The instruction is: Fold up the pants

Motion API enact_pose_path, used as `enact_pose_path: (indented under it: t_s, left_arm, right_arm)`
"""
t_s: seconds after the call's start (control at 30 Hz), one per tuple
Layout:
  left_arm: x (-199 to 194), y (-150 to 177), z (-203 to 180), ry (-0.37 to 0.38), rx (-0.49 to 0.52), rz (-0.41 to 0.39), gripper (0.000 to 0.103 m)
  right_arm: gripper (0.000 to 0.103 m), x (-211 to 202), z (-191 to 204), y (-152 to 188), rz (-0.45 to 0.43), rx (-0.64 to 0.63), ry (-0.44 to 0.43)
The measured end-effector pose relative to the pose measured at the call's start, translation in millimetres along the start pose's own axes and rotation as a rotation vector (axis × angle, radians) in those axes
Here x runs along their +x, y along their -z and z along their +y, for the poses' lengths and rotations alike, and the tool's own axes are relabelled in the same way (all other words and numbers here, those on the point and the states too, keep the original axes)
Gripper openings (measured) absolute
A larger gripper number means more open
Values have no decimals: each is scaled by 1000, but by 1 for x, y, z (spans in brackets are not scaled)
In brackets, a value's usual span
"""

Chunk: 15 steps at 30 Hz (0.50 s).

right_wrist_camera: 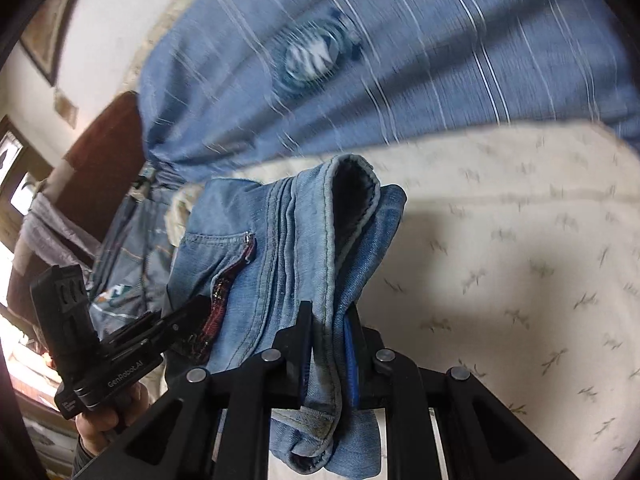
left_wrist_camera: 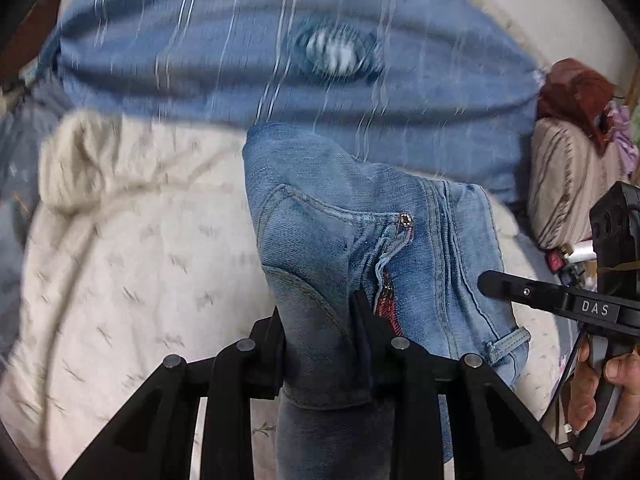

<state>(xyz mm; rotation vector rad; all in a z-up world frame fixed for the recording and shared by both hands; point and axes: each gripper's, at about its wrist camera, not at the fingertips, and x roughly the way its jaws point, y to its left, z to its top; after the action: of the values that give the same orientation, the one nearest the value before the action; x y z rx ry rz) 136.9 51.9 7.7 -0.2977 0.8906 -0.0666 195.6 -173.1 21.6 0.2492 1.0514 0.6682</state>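
Observation:
Light blue denim pants [left_wrist_camera: 332,216] hang bunched and lifted above the bed, pocket rivet and red lining showing. In the left wrist view my left gripper [left_wrist_camera: 316,308] is shut on a thick fold of the pants near the waistband. The right gripper's black fingers [left_wrist_camera: 516,290] reach in from the right, held by a person's hand [left_wrist_camera: 600,396]. In the right wrist view my right gripper [right_wrist_camera: 329,308] is shut on a seamed edge of the pants [right_wrist_camera: 280,248], whose hem loops open above the fingers. The left gripper's fingers [right_wrist_camera: 176,322] bite the same cloth at the left.
A cream quilt [left_wrist_camera: 132,264] with a small leaf print covers the bed below. A blue striped pillow [left_wrist_camera: 280,64] lies along the far side. A heap of striped and red clothes [left_wrist_camera: 568,160] sits at the right. A brown headboard [right_wrist_camera: 108,168] stands at the left.

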Motion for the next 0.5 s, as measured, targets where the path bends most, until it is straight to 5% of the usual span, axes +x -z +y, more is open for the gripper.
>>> enact_pose_path:
  t_s: [0.07, 0.13, 0.17, 0.3, 0.43, 0.5]
  left_arm:
    - [30, 13, 7, -11, -30, 80, 37]
    - [37, 21, 12, -60, -51, 51, 67]
    - [32, 23, 16, -78, -65, 22, 72]
    - [6, 25, 14, -86, -63, 10, 75]
    - [-38, 47, 7, -152, -51, -123, 89]
    - [-40, 60, 2, -173, -25, -128, 90]
  right_arm:
    - [15, 20, -16, 10, 39, 33, 29]
    - [21, 38, -28, 20, 79, 50, 70]
    - [29, 41, -33, 25, 75, 42, 93]
    - [34, 21, -19, 34, 35, -20, 158]
    - [40, -14, 11, 47, -75, -107, 172]
    - [61, -20, 25, 62, -97, -145, 168]
